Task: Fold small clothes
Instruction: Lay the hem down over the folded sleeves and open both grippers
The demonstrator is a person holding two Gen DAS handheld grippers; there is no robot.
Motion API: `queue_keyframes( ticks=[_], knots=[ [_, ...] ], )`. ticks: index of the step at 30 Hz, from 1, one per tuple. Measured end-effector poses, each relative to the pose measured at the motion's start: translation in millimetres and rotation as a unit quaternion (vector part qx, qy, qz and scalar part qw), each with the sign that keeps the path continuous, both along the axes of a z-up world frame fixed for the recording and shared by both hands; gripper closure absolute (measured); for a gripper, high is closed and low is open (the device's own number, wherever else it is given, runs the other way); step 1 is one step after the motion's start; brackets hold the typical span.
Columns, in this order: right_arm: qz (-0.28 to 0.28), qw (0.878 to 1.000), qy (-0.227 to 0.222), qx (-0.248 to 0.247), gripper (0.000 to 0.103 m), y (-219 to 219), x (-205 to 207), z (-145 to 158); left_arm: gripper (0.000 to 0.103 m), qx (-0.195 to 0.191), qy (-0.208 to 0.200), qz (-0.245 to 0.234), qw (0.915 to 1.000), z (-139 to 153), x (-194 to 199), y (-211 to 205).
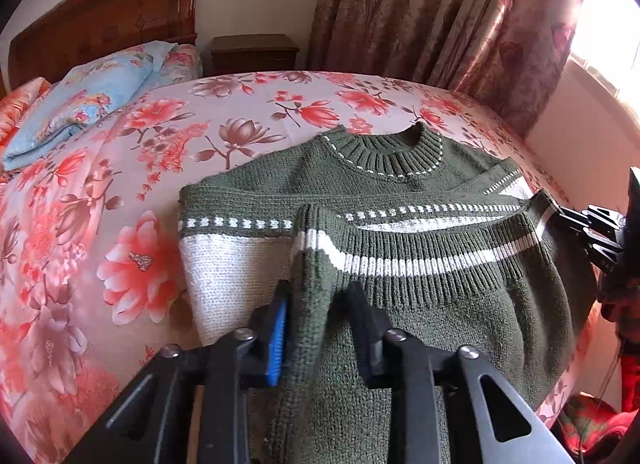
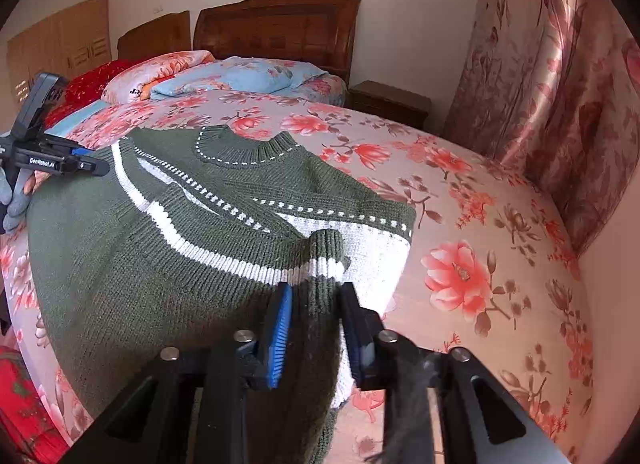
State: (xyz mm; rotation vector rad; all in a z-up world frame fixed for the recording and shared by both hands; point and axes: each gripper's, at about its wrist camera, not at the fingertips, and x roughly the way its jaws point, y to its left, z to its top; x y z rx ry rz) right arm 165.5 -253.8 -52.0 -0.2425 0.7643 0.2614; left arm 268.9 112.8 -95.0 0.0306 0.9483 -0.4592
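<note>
Green sweater [image 1: 400, 200] flat on bed [image 1: 132, 192], hem folded up. Left gripper [image 1: 318, 304] and right gripper [image 2: 316, 300] each pinching a hem corner, apparently firmly.

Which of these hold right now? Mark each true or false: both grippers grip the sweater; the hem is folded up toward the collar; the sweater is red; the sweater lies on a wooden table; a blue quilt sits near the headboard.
1. Both grippers grip the sweater. True: the left gripper and right gripper each pinch fabric.
2. The hem is folded up toward the collar. True.
3. The sweater is red. False: green with white stripes.
4. It lies on a wooden table. False: on a floral bed.
5. A blue quilt sits near the headboard. True.
</note>
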Motion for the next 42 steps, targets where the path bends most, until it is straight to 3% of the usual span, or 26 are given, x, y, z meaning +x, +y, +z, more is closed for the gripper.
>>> queue_keyframes(
  ticks=[1,6,8,11,12,13,16,18,19,20,21,22,23,24,30,33,34,35,36,39,42],
  knots=[
    [0.007,1.0,-0.018,-0.008,0.093,3.5,-5.6,3.9,0.0,-0.005,-0.007,0.006,0.9999,4.0,-4.8,2.1],
    [0.016,0.996,-0.089,0.019,0.094,1.8,-38.0,50.7,0.0,-0.064,-0.053,0.029,0.9962,44.8,-38.9,22.6],
    [0.011,0.993,-0.112,0.027,0.094,-4.9,-41.5,73.5,0.0,-0.071,-0.072,0.043,0.994,62.7,-41.4,31.8],
    [-0.003,0.991,-0.136,0.022,0.096,-14.3,-26.3,98.1,0.0,-0.071,-0.081,0.067,0.9919,78.0,-21.2,41.6],
    [-0.014,0.989,-0.142,0.023,0.103,-18.0,-15.4,103.8,0.0,-0.072,-0.07,0.074,0.9922,77.2,-7.3,43.0],
    [-0.028,0.989,-0.144,0.024,0.103,-22.5,-1.0,107.9,0.0,-0.065,-0.057,0.078,0.9932,72.5,7.1,42.2],
    [-0.065,0.991,-0.111,0.039,0.103,-41.8,53.0,99.2,0.0,-0.057,-0.008,0.091,0.9942,37.9,47.7,33.4],
    [-0.055,0.993,-0.018,0.102,0.102,-54.0,86.1,72.3,0.0,-0.024,0.017,0.093,0.9952,9.9,62.0,21.2],
    [-0.061,0.991,0.004,0.123,0.102,-56.9,91.8,59.8,0.0,-0.012,0.025,0.097,0.9948,-0.5,64.0,18.2],
    [-0.064,0.989,0.007,0.13,0.102,-57.3,90.4,49.7,0.0,-0.014,0.028,0.097,0.9948,-7.5,62.1,17.8],
    [-0.056,0.989,0.016,0.133,0.094,-55.6,87.1,40.5,0.0,-0.023,0.024,0.095,0.9949,-10.0,58.3,19.4],
    [-0.05,0.989,0.026,0.137,0.086,-55.0,83.4,32.2,0.0,-0.029,0.024,0.093,0.9949,-10.3,56.2,22.0],
    [-0.048,0.988,0.033,0.143,0.068,-56.6,80.5,24.4,0.0,-0.037,0.026,0.093,0.9947,-10.3,55.1,25.0],
    [-0.047,0.986,0.039,0.154,0.064,-59.0,78.2,17.0,0.0,-0.045,0.029,0.092,0.9943,-9.5,55.4,27.1],
    [-0.036,0.977,0.062,0.201,0.064,-60.8,89.9,-5.1,0.0,-0.063,0.037,0.09,0.9932,-9.5,57.9,24.2],
    [-0.022,0.98,0.082,0.178,0.064,-48.4,104.7,-11.9,0.0,-0.057,0.034,0.088,0.9939,-9.2,57.5,20.6],
    [-0.017,0.982,0.08,0.169,0.065,-44.8,105.9,-11.3,0.0,-0.053,0.031,0.088,0.9942,-8.4,56.3,19.9],
    [-0.014,0.984,0.075,0.159,0.088,-42.5,104.0,-9.2,0.0,-0.048,0.028,0.093,0.9942,-6.9,54.3,20.1],
    [-0.02,0.987,0.062,0.145,0.094,-41.1,99.2,-5.0,0.0,-0.046,0.025,0.097,0.9939,-4.6,51.7,21.7],
    [-0.02,0.991,-0.005,0.136,0.094,-38.2,73.1,19.8,0.0,-0.077,-0.002,0.09,0.9929,18.0,35.7,26.4],
    [-0.018,0.991,-0.049,0.122,0.095,-34.1,56.2,52.3,0.0,-0.084,-0.034,0.084,0.9924,47.4,31.5,23.6]
  ],
)
